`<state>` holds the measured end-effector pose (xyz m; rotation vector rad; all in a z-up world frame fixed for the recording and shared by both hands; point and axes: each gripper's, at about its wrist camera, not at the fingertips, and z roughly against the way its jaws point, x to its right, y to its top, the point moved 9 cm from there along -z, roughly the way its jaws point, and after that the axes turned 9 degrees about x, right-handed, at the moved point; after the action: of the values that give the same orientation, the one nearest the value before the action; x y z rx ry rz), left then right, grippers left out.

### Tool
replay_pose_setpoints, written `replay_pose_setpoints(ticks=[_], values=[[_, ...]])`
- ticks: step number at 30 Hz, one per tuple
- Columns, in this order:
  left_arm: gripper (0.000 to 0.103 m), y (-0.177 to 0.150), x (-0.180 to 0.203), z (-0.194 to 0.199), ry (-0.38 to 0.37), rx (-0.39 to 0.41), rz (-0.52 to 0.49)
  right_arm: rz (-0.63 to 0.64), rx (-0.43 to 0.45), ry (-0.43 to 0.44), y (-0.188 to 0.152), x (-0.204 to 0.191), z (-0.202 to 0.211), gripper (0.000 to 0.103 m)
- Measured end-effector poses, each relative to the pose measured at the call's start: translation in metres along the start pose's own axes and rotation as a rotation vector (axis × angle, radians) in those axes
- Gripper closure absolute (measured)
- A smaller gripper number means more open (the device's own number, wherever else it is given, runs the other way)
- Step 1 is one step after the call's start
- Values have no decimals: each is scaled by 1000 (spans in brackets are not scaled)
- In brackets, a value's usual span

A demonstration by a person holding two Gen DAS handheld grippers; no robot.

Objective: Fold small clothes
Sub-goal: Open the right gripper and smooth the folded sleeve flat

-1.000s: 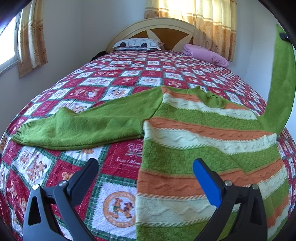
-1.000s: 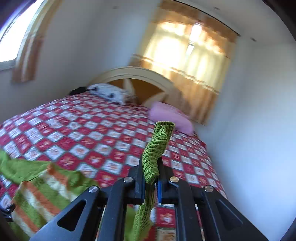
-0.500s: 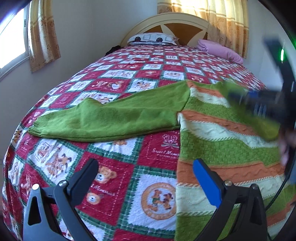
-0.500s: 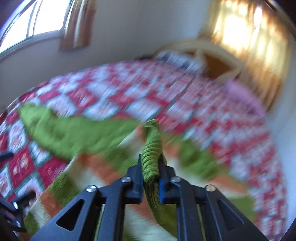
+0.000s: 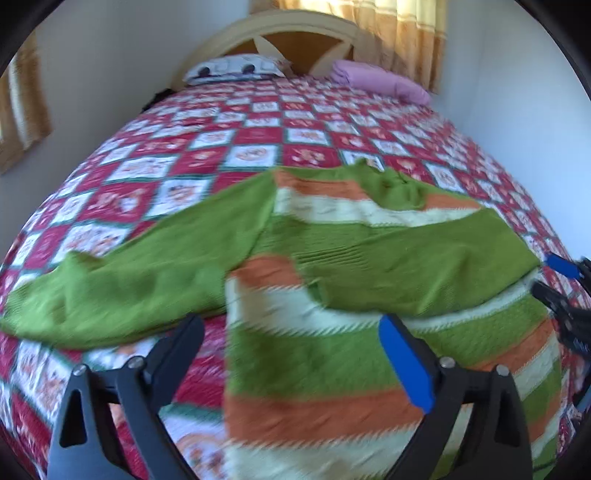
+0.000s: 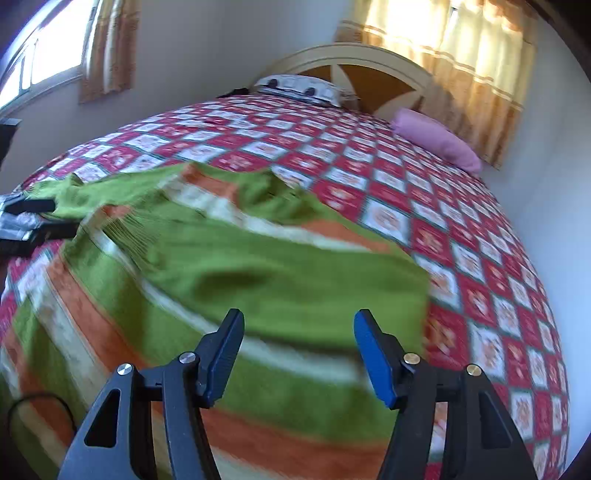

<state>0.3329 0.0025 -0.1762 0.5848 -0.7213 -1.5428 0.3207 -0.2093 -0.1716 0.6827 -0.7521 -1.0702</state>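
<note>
Fold partly done: one sleeve (image 5: pixel 424 266) lies across the sweater (image 5: pixel 332 362) at frame centre, the other sleeve (image 5: pixel 122 288) remains spread left on the bed (image 5: pixel 258 122) — left gripper (image 5: pixel 291 354) and right gripper (image 6: pixel 299 354) both have fingers wide apart, holding nothing.

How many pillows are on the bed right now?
2: a patterned pillow at the headboard, and a pink pillow to its right near the curtain. Nothing seems to hide a third.

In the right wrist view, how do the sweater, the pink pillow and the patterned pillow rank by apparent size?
1. Sweater, by far the largest, though it is nearest the camera.
2. Pink pillow.
3. Patterned pillow, close to the pink one and farther away, so unsure.
</note>
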Motion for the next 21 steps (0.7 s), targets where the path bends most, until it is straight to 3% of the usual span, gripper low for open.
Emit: replay_pose_setpoints(ticks=[4,6,7,8,9,10,16,21], values=[[28,-3,10,-37,26,-69,-9,19,-24,-109,-28,31,1,40],[51,-10,14,-51,-5,-121,24,-21,-44,-140,-40,47,-4,40],[56,-12,17,-55,-15,-135,34,-40,-49,-144,-43,55,-4,40],[64,-9,20,-56,-25,-114,42,-56,-50,-151,-46,61,-6,40],[82,-7,23,-54,-28,-96,37,-65,-51,-155,-48,65,-10,40],[92,-3,26,-52,-33,-84,23,-73,-57,-156,-48,68,-17,40],[97,25,26,-28,-68,33,29,-164,-49,-197,-38,90,-37,40],[97,38,10,-24,-71,66,85,-214,-92,-282,-54,109,-42,40]])
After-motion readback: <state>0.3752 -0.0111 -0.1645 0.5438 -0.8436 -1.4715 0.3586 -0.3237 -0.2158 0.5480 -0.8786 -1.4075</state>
